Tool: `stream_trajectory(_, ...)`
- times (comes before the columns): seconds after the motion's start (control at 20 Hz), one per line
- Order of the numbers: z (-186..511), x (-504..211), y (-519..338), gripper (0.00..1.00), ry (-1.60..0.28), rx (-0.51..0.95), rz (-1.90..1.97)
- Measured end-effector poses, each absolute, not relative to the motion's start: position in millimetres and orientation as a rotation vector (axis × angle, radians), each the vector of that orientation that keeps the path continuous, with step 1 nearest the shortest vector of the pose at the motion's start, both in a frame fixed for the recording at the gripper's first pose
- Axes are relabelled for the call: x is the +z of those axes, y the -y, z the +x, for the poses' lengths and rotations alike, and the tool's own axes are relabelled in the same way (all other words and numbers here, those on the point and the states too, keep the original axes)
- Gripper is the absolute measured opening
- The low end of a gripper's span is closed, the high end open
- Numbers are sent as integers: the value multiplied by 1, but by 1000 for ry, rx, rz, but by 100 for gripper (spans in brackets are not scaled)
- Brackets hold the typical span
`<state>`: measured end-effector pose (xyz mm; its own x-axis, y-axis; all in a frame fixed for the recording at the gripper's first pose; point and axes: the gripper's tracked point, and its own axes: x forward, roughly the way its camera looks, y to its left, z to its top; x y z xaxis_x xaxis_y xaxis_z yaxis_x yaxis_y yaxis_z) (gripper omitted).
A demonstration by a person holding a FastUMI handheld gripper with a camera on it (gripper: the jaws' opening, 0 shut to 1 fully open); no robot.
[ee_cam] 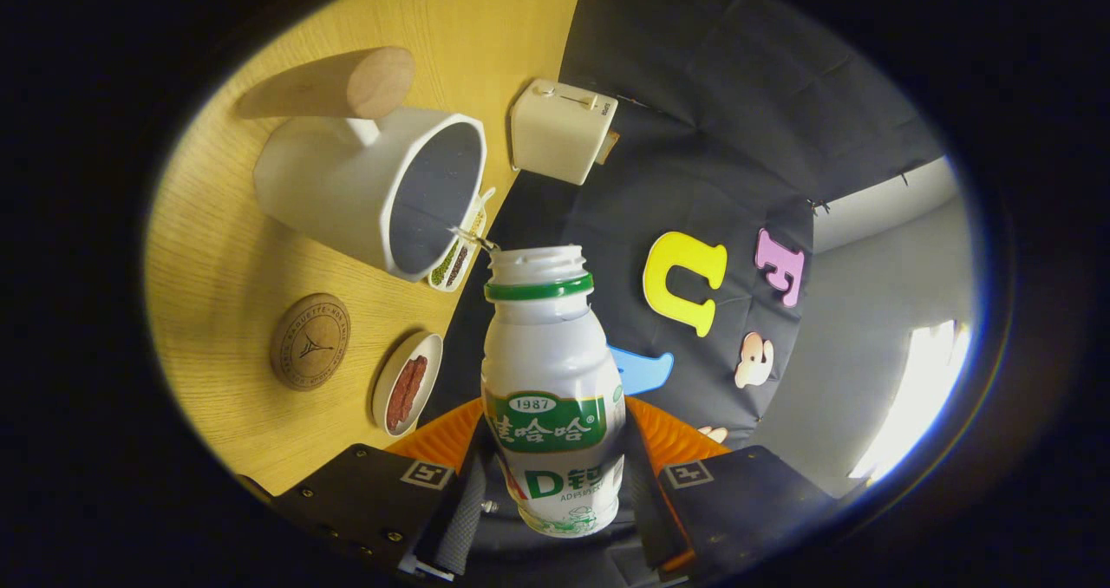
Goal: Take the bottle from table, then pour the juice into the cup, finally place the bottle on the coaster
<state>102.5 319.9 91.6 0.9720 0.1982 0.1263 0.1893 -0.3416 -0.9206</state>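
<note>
My gripper (pixel 553 475) is shut on a white plastic bottle (pixel 551 380) with a green neck ring and no cap. The whole view is rolled hard to one side, so the bottle is tipped over. Its open mouth points toward the rim of a white cup (pixel 373 191) with a dark inside and a wooden handle (pixel 334 85). The mouth sits just short of the cup's rim. No stream of juice is visible. A round wooden coaster (pixel 310 342) lies on the wooden table (pixel 217 258), beside the cup and nearer to my fingers.
A small white dish with dark red pieces (pixel 408 393) lies between the coaster and my fingers. Another dish with beans (pixel 458 254) sits by the cup's rim. A cream box-shaped appliance (pixel 562 130) stands beyond the cup at the table's edge.
</note>
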Motion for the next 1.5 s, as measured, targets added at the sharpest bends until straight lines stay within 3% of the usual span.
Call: stream_trajectory(1.5, 95, 92, -343, 73, 407, 18, -2127)
